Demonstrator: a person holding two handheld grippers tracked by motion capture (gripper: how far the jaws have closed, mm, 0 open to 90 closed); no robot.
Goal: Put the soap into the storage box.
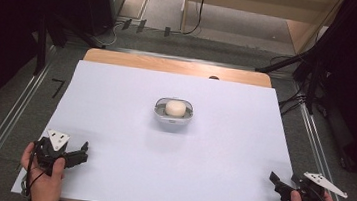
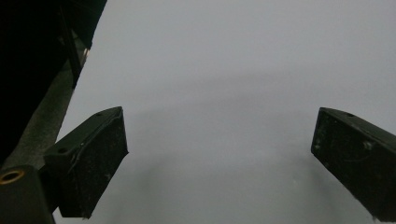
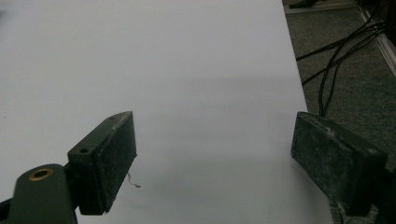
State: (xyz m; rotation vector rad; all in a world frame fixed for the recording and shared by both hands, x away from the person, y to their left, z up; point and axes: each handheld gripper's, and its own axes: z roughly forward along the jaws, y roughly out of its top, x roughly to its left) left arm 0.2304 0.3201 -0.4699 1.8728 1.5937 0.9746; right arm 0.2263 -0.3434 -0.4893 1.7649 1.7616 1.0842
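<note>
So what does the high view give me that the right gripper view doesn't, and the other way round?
The high view alone has the small white oval container with a pale round lump in it at mid-table, plus the left gripper, open and empty at the near left corner. The right gripper view alone has a close look at the right gripper with its jaws wide apart and nothing between them, and the black cables on the grey floor. Both share the white table sheet and its right edge.

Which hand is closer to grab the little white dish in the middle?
Probably left, narrowly. The dish sits slightly left of the table's middle, so the left gripper looks a bit nearer than the right gripper. Both are open.
</note>
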